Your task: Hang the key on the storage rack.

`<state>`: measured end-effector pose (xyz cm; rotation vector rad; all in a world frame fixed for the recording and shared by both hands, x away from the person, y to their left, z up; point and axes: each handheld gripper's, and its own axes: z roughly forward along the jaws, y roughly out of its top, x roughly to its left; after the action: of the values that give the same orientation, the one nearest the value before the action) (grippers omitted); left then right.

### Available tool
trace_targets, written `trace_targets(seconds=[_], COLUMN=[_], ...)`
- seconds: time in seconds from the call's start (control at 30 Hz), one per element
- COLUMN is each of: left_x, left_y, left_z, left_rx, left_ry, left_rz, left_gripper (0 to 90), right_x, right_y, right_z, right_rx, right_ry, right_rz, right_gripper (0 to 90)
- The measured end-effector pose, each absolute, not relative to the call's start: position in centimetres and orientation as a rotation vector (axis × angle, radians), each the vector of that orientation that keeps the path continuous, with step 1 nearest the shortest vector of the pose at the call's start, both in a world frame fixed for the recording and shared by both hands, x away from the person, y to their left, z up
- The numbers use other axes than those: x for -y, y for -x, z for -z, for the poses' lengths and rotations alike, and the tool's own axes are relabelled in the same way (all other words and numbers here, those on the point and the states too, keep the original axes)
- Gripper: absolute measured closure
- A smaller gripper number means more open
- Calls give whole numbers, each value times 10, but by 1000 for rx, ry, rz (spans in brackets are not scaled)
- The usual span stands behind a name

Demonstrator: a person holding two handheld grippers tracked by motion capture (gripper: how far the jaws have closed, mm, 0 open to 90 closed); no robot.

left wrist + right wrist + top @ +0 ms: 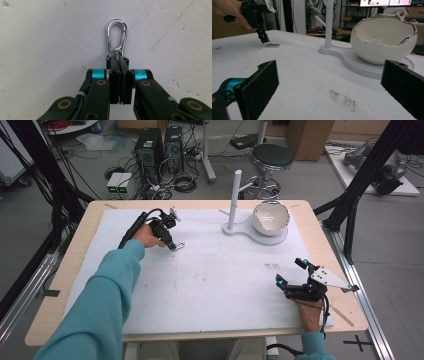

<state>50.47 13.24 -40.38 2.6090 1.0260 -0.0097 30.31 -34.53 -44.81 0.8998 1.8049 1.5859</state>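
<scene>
The left tongs (172,243) are closed on one narrow end of a small silver carabiner (117,37), which lies flat on the white mat (210,280) covering the bench (75,265). In the high view the carabiner (179,245) sits at about 10 o'clock from the mat's centre, well apart from the other items. In the left gripper view the jaws meet edge to edge over the clip's lower end, with the rounded loop projecting free beyond the jaw tips. The grip on the end, rather than across the loop, probably leaves the loop open for hanging. The tool leans down steeply from the hand (147,236), so the jaw tips reach the mat surface while the body stays above it.

The right tongs (290,272) rest at about 4 o'clock, near the bench's near right edge, with the jaws wide apart and nothing between them. This reads as a standby position, clear of the working arm.

At about 1 o'clock stands a white stand (233,200) with an upright post and a short side peg, on a shared base with a white bowl (271,217) that has a silver, broken-shell rim. The peg is a likely hanging point for the carabiner; the bowl is a likely drop point. In the right gripper view the bowl (384,42) stands just beside the post (328,23), and the carabiner (272,45) lies far off at 11 o'clock under the left tongs (265,40).

Markings: no brand, label or legible writing can be made out on the carabiner, stand, bowl or tongs. A screen beyond the bench in the right gripper view carries text too small to read.
</scene>
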Motion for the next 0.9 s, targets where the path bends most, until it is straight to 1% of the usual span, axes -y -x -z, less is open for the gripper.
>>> trace_targets(seconds=[0.2, 0.37, 0.8, 0.9], left_x=[-133, -135, -141, -142], left_y=[-503, -503, -492, -485], left_z=[404, 403, 374, 363], left_rx=[-1018, -1021, -924, -855], left_ry=[-2609, -2603, -2452, -2406], left_rz=[-20, -12, -5, -4], left_gripper=[883, 883, 883, 883], right_x=[345, 345, 343, 342], right_y=[-303, -303, -306, -308], right_z=[448, 448, 446, 443], right_rx=[-1804, -1801, -1836, -1851], right_ry=[-896, -891, -903, -906], right_rz=[-1578, -1576, -1559, -1572], right_gripper=[7, 7, 7, 7])
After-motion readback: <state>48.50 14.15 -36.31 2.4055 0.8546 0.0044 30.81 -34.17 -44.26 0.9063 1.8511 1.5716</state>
